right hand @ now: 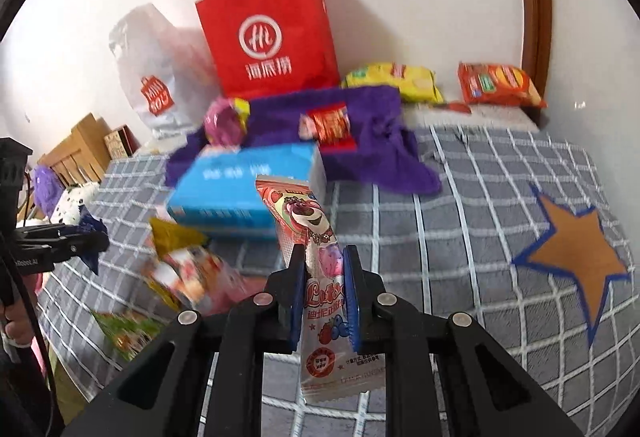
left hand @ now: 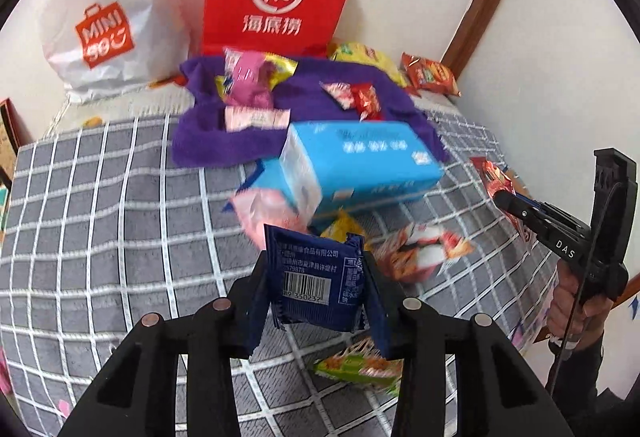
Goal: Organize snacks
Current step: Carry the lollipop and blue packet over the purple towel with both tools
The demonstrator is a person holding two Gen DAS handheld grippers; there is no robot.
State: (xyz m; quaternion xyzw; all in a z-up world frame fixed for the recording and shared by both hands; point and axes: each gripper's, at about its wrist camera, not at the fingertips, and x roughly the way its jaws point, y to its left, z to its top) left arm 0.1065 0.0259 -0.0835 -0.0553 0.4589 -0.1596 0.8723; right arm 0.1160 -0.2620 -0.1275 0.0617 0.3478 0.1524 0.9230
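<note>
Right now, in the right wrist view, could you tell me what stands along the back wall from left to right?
white shopping bag → red paper bag → yellow snack pack → orange snack pack

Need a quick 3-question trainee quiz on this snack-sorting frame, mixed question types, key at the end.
1. True or false: the left gripper is shut on a dark blue snack packet.
2. Multiple choice: what does the right gripper hold? A) a long bear-print snack stick B) a yellow chip bag C) a purple cloth
3. Fill in: the red paper bag stands against the ____, behind the purple cloth.

Key:
1. True
2. A, the bear-print snack stick
3. wall
</note>
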